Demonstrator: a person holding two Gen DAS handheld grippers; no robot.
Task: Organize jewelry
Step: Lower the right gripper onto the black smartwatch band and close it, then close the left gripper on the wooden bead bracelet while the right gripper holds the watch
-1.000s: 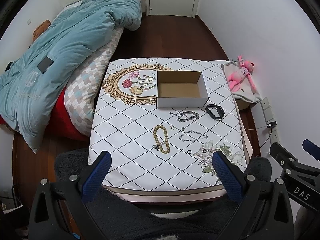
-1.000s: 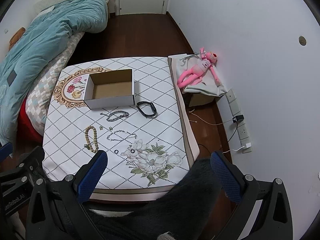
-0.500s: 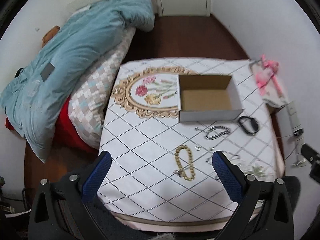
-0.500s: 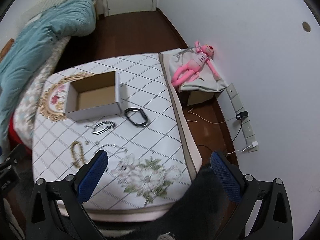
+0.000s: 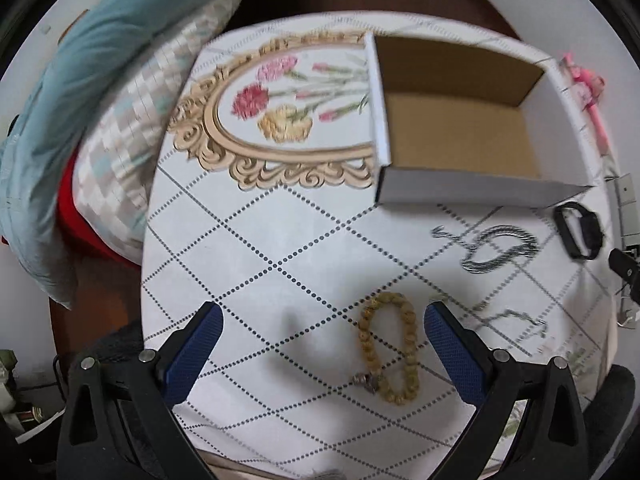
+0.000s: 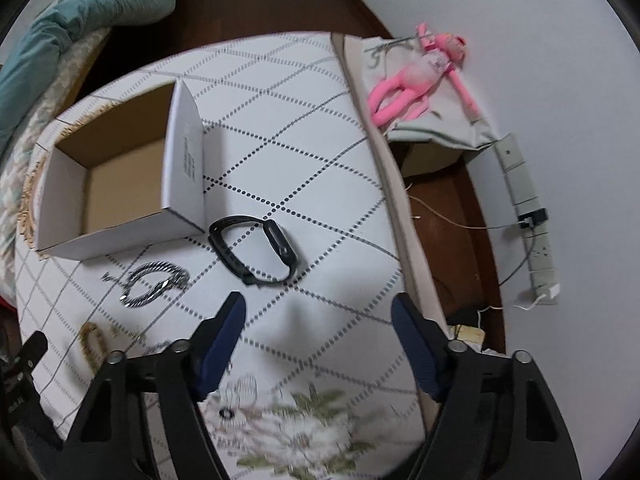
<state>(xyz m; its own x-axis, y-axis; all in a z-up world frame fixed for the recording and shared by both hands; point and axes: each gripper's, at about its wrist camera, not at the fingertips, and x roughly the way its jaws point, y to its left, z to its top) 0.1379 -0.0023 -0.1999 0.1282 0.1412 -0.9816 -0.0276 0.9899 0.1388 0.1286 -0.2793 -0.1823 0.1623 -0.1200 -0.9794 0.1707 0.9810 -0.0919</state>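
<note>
Risk first. I judge the bead bracelet [image 5: 390, 348] is my left target: it lies flat on the desk [image 5: 280, 240] cloth, off-centre between the blue pads and close to the right-hand one. If I drop straight down, that pad could land on the beads and skid them away or snag the cloth. Frames are blurred w/ motion, so a misjudged height is likely too.

Right side: the black watch band [image 6: 254, 248] sits just ahead of the fingertips, not between them. Closing now would pinch air or cloth. The steel chain bracelet [image 6: 154, 282] and a thin chain [image 5: 508, 316] are near, so a sloppy grab could tangle two pieces. The small black ring [image 6: 226, 413] on the flower print is easy to sweep off the edge.

Left gripper [image 5: 318, 338]: jaws wide apart, holding nothing; I can't tell if the pads touch the cloth. Right gripper [image 6: 318, 330]: jaws have just been closing in, but they're apart w/ nothing between them.

Open cardboard box [image 5: 460, 136] sits behind the jewelry, empty as far as I see. All pieces lie on the desk, none boxed yet.
</note>
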